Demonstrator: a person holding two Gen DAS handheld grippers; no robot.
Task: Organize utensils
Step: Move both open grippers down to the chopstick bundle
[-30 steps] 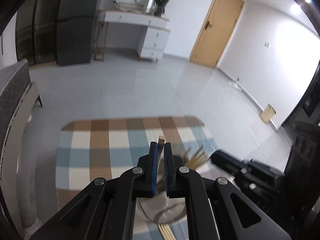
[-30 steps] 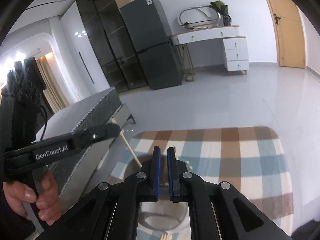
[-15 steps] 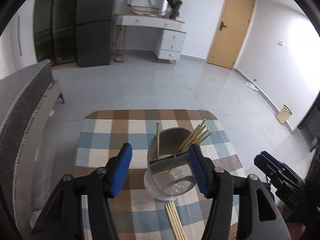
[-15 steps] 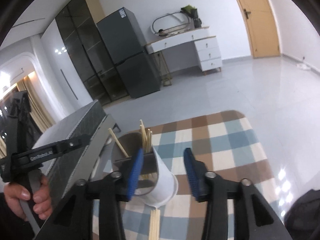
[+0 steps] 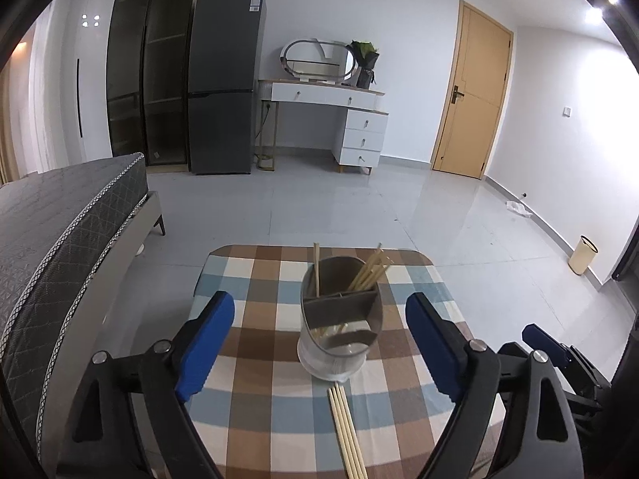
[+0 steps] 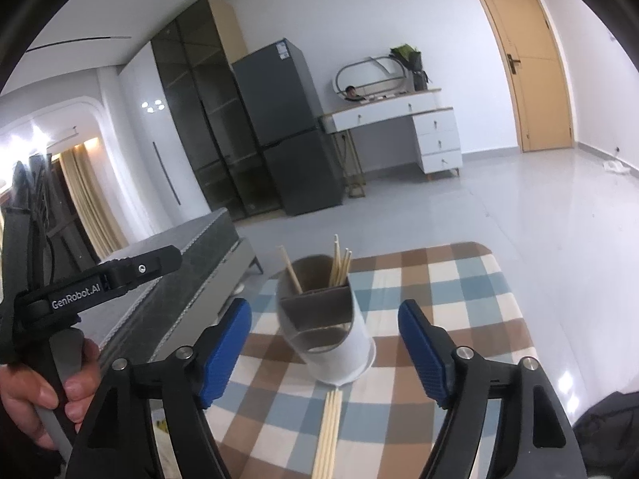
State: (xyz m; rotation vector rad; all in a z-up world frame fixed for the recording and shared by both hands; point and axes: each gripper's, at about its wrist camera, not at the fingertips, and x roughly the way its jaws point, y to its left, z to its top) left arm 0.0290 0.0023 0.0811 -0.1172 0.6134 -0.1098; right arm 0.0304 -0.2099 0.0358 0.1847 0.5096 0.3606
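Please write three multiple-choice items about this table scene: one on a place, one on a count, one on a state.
1. Where do the loose chopsticks lie?
A. on the cloth, in front of the holder
B. on the floor
C. on the bed

2. How many chopsticks stand alone in the holder's left compartment, seen from the left wrist?
A. none
B. one
C. five

3. What is between the fingers of the left gripper?
A. a spoon
B. one chopstick, pinched
C. nothing held; they are opening

Answers:
1 A: the bundle rests on the checked cloth, just before the holder.
2 B: a single chopstick stands there.
3 C: the blue fingers stand apart, touching nothing.
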